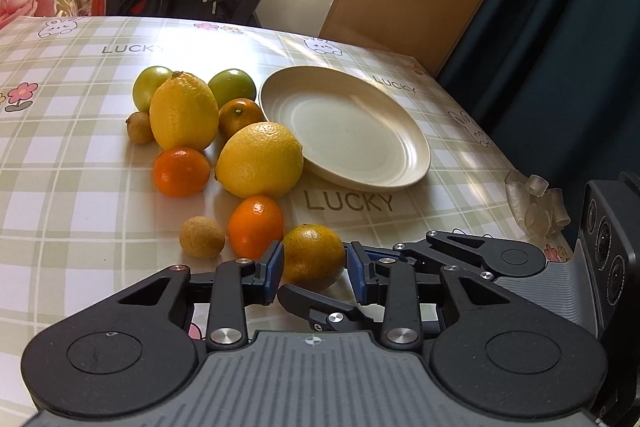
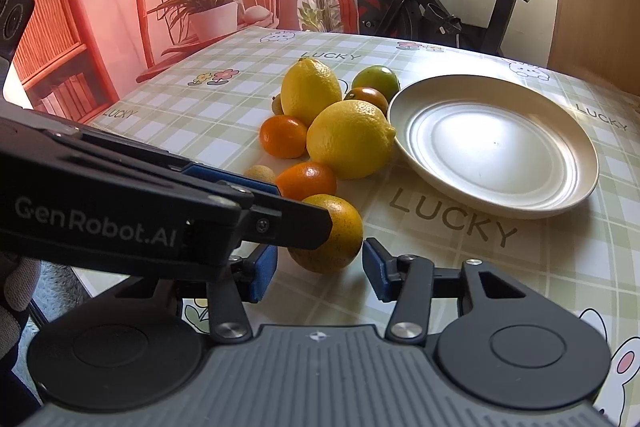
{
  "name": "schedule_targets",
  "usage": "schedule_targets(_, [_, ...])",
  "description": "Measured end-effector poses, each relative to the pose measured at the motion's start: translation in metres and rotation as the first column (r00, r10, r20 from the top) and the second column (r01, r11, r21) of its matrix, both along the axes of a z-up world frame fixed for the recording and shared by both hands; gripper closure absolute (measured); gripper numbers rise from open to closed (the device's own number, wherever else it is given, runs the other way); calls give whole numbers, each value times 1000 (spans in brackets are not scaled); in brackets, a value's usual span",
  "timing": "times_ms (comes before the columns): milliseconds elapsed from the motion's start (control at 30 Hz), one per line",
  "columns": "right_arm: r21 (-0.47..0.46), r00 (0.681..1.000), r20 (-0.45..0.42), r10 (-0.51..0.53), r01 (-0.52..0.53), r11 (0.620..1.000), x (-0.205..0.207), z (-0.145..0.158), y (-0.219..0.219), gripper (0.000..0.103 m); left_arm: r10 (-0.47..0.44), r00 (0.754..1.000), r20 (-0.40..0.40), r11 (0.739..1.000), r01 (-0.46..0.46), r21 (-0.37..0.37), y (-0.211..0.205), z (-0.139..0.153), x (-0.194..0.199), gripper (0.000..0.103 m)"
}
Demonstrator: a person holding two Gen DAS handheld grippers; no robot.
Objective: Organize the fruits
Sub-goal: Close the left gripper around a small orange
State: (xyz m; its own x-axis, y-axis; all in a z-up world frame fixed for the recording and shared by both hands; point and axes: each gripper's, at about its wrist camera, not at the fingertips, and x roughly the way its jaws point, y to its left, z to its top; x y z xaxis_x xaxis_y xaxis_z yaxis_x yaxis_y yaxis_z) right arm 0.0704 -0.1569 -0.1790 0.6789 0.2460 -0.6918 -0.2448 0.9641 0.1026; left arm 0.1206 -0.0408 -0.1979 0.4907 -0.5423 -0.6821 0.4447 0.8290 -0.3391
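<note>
The left gripper (image 1: 312,263) had its blue pads pressed on either side of a mottled yellow-orange citrus (image 1: 313,255) at the near end of the fruit cluster, while the right gripper (image 2: 318,269) stood just behind it, jaws apart and not touching. Round and waxy-skinned, the fruit could squirt free or roll across the glossy checked worktop (image 1: 80,155). It might also nudge the small orange (image 1: 256,225) beside it, short of the smooth, empty cream plate (image 1: 416,163).

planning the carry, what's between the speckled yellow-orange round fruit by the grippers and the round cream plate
Only bare checked tablecloth printed LUCKY lies between the speckled fruit and the cream plate, clearest in the right wrist view.
</note>
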Motion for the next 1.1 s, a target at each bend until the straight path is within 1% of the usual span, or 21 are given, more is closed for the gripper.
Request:
schedule_targets(300, [7,1000,0,-4,4,1000,1,-2,-1,54,12,999,-40,1000,-12,-10,-1,-9,7,65])
schedule_targets(400, [10,1000,-1,-8,8,1000,1,-3,-1,55,13,999,-32,1000,-13,-5,-3,-10,7,64])
schedule_targets(533, [14,1000,-1,-17,17,1000,1,-3,-3,58,11,999,-32,1000,-11,3,-6,-10,8,63])
schedule_targets(633, [10,1000,4,-18,18,1000,1,-2,-2,59,-4,1000,-4,1000,4,4,-10,-6,6,63])
schedule_targets(800, [5,998,60,-37,36,999,-3,11,-7,59,-23,998,59,1000,23,1,-15,10,4,63])
schedule_targets(1100, [-1,988,140,-68,69,998,11,36,-19,59,-37,991,132,999,40,-14,-31,35,28,62])
